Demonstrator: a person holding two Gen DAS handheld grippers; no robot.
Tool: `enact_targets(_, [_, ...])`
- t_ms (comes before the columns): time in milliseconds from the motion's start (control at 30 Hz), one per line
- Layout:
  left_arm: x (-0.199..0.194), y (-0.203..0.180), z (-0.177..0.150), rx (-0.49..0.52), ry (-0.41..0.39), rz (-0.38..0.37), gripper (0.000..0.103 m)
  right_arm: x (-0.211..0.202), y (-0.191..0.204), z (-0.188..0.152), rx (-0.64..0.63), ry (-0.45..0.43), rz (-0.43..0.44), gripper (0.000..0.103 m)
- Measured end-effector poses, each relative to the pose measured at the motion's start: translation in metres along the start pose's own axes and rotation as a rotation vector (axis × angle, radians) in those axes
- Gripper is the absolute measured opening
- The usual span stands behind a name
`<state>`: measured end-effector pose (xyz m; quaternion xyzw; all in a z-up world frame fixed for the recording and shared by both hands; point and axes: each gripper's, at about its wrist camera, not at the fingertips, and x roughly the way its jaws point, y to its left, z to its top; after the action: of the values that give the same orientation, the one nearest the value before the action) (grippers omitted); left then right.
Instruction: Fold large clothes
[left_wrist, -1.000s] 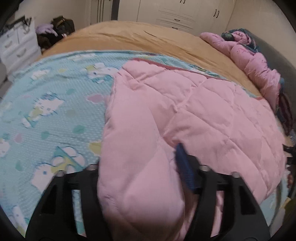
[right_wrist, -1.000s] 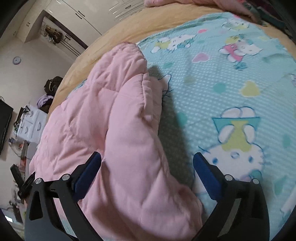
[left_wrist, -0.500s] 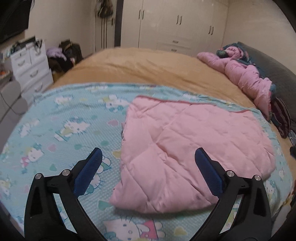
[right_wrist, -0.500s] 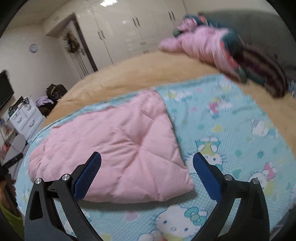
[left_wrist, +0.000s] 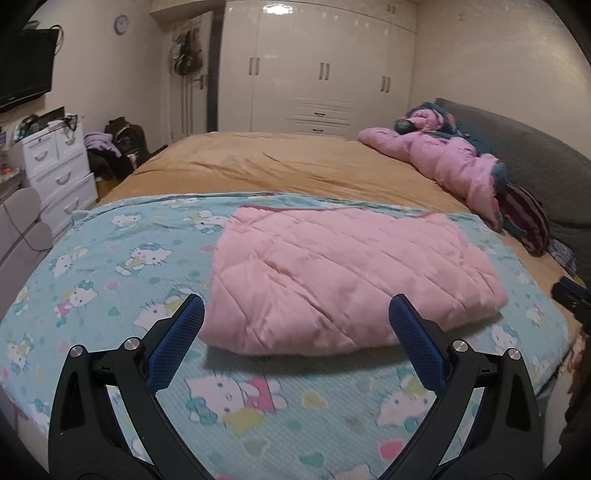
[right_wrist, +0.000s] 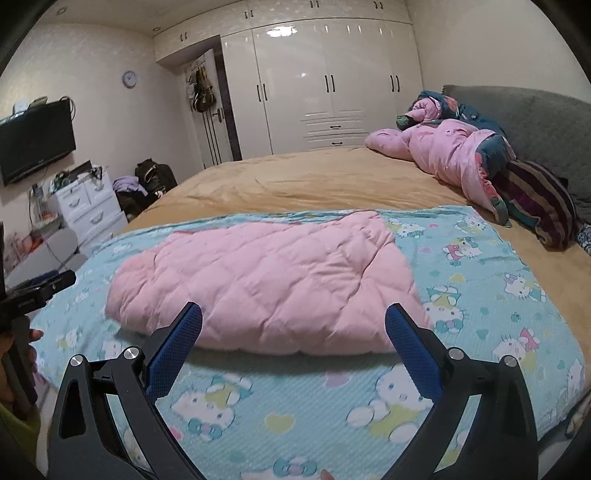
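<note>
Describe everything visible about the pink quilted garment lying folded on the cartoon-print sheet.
The pink garment is puffy and padded, with diamond stitching and a slightly shiny fabric. It lies folded into a rough rectangle, flat on the teal sheet, with a thin darker trim along its far edge. Only the sheet touches it; both open grippers hang clear of its near edge.

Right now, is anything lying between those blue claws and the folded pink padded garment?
Nothing but bare cartoon-cat sheet: both wrist views show it between each open gripper and the pink garment.

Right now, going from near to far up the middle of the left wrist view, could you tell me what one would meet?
Cartoon-print blue sheet → folded pink quilted garment → tan bedspread → white wardrobe.
</note>
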<state>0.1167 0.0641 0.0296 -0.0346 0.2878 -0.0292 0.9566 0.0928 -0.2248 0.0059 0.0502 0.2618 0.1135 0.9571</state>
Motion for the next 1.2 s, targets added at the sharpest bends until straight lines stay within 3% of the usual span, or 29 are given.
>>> enact_targets(167, [-0.014, -0.007, -0.028, -0.011, -0.002, -0.040, 0.094, -0.007, 0.012, -0.028, 0.025, 0.017, 0.013, 0.099])
enact_targets(400, [-0.024, -0.013, -0.054, -0.014, 0.005, -0.018, 0.094, -0.011, 0.028, -0.053, -0.003, 0.036, -0.012, 0.099])
enact_targets(1200, [-0.029, -0.016, -0.055, -0.015, 0.008, 0.050, 0.094, -0.014, 0.038, -0.053, -0.022, 0.049, -0.002, 0.099])
